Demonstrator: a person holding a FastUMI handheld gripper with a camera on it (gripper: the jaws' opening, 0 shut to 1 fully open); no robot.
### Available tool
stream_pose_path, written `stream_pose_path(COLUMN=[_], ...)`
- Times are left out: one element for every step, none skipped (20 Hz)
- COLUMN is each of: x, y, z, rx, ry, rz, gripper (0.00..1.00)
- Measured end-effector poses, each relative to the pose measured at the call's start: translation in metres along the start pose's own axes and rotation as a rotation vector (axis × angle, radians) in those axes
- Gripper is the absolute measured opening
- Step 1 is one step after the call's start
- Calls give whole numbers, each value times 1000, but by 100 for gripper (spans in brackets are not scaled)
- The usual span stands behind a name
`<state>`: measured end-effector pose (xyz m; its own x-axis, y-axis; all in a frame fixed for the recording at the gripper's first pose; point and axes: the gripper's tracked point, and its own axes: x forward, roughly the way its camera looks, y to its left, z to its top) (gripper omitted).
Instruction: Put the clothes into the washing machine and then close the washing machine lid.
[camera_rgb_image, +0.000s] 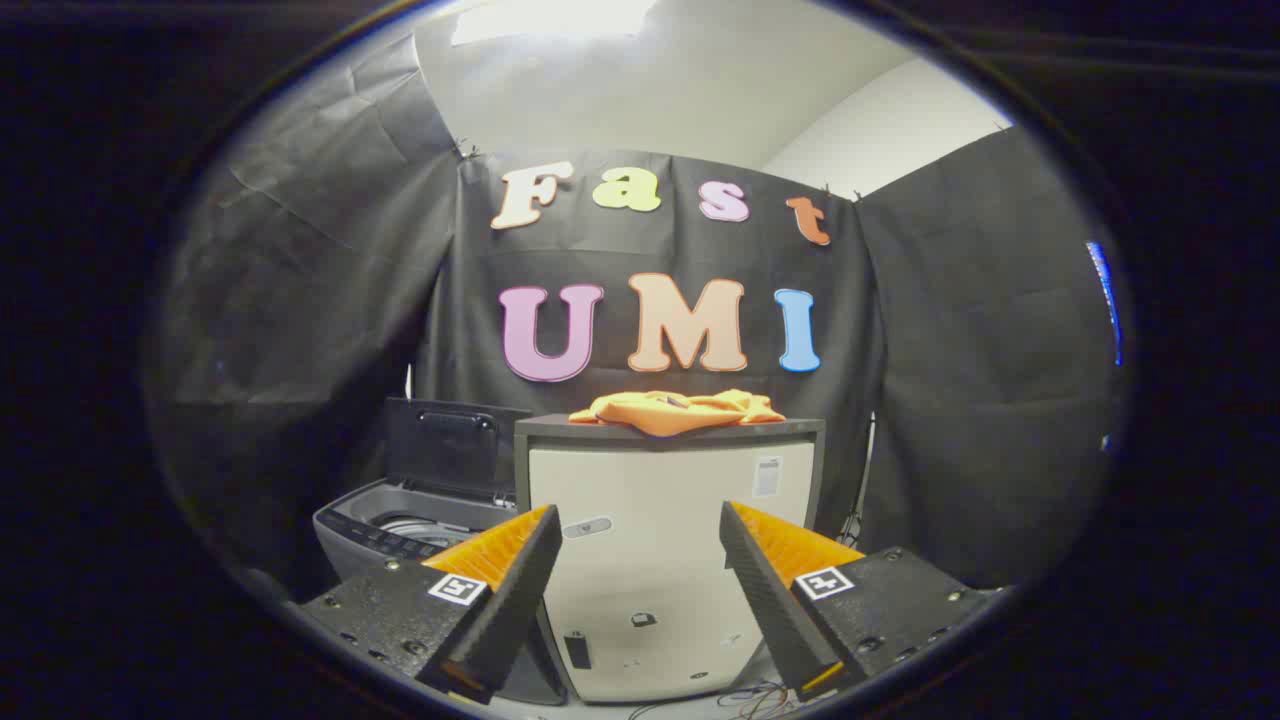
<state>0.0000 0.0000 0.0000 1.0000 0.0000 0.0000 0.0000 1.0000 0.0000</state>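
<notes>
Facing a pale cabinet (660, 560) w/ a dark top slab, the gripper (640, 530) sits w/ its two fingers spread wide apart, nothing between them, not touching anything; the cabinet front shows thru the gap. Orange garment (678, 410), crumpled in a loose heap, lies on the cabinet top, beyond & above the fingertips, roughly centred btwn them, one fold drooping a bit over the front lip. Small white label (767, 476) on the cabinet's upper front, near its right side; an oval grey tag lower down by the left finger. Washing machine (420, 525), grey top-loader, stands just beside the cabinet on its left, partly behind the left finger; its dark lid (452, 445) is raised upright at the back, drum opening visible under it, control strip along the front rim. Some loose wires (750, 695) on the floor near the cabinet base, by the right finger. Black cloth wall behind everything.
</notes>
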Motion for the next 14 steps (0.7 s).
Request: stream_pose_path(x=[0,-1,-1,-1,0,0,0,0,0,0,0,1,1,2], y=[2,4,6,6,6,6,4,3,2,2,0,-1,-1,1], z=[1,2,3,3,3,2,0,-1,-1,-2,-4,-7,-9,-13], rx=[3,5,5,0,-7,-8,-3,7,20,33,39,43,44,43], ry=[-1,-5,-9,-12,-13,-11,-5,0,2,7,13,22,29,37], rz=[2,7,10,10,11,10,7,3,1,-2,-10,-15,-19,-18], gripper=[96,96,96,96,96,96,96,96,96,96,96,97,97,97])
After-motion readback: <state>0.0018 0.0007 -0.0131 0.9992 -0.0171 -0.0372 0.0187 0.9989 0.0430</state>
